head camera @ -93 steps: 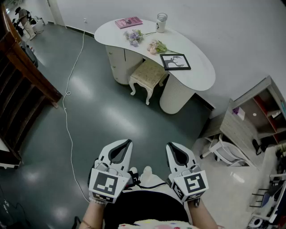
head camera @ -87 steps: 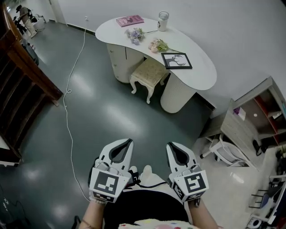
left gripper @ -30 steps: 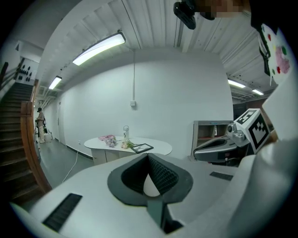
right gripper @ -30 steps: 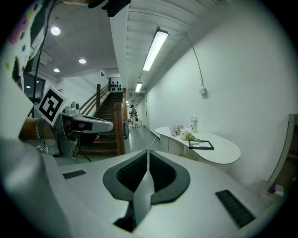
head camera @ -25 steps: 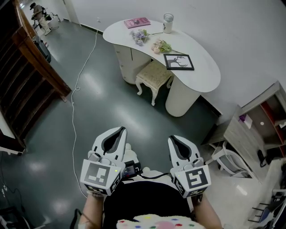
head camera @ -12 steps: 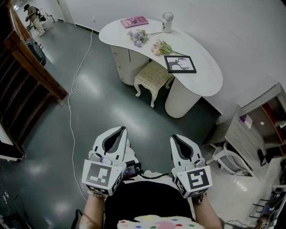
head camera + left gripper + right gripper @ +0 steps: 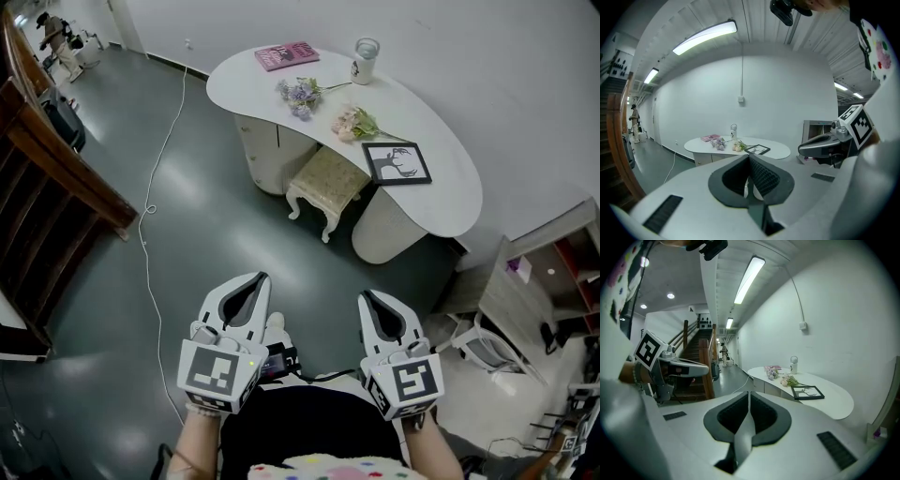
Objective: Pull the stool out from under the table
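1. Two claws, both well short of the desk (image 7: pixel 239 80): left claw (image 7: pixel 253 284) & right claw (image 7: pixel 372 302), each w/ jaws closed tight, nothing btwn them.
2. Under the desk's front edge sits the stool (image 7: pixel 328 178), btwn the two pedestals (image 7: pixel 382 230), seat partly beneath the top; untouched, not yet pulled.
3. Risks, my guess: claws must open first, else they just shove the stool deeper under the desk. Its curved legs could snag one of the pedestals if dragged at an angle. Lifting could bump the top & shake the picture frame (image 7: pixel 397 162) lying right above. The cable (image 7: pixel 155 178) on the floor (image 7: pixel 216 234) left of the desk = trip hazard.
4. Vs. earlier: desk looks nearer & further right in the head view, so the person has stepped closer; stool hasn't moved; claws unchanged.
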The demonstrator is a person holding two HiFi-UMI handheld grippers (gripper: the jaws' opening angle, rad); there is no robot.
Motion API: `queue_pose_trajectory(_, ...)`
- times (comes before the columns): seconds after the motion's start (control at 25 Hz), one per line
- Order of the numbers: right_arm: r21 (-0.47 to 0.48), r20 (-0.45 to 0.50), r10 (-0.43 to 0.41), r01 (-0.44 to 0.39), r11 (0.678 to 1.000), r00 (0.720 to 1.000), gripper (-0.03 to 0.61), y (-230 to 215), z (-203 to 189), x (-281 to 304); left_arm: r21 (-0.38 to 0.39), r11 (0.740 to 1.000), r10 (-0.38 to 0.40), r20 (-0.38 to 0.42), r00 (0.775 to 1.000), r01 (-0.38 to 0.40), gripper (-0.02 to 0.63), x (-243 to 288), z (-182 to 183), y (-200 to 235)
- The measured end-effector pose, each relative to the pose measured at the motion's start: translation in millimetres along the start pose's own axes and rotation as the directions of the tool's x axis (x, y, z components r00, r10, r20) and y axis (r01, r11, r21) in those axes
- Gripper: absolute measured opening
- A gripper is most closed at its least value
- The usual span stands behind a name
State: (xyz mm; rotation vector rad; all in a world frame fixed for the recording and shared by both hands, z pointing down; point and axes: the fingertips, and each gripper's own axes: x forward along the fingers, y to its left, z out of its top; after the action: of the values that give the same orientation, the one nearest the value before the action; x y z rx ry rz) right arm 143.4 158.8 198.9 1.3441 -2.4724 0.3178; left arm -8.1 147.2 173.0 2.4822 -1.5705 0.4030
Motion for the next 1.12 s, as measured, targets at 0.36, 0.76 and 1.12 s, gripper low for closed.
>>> queue_pose_trajectory(0.36, 0.009, -0.007, -0.051, 0.051, 0.999, 0.999, 0.04, 7.4, 36.3, 70.2, 0.027, 0.996, -0.08, -0.003, 0.997, 0.08, 0.017, 43.8, 20.4, 65.9)
queue_pose_trajectory(0.76, 0.028, -0.019, -0.152, 0.152, 0.988, 0.988, 0.041, -1.1, 52.0, 122.2, 0.057, 0.982, -0.182, 0.002, 0.983, 0.181, 0.017, 93.4, 31.3, 111.7)
queue_pose_trajectory(1.12, 0.054, -0.026, -0.165, 0.166, 0.985, 0.986, 0.04, 2.4, 54.6, 147.8, 0.067, 0.97, -0.234, -0.006, 0.972, 0.234, 0.015, 117.3, 31.4, 129.0)
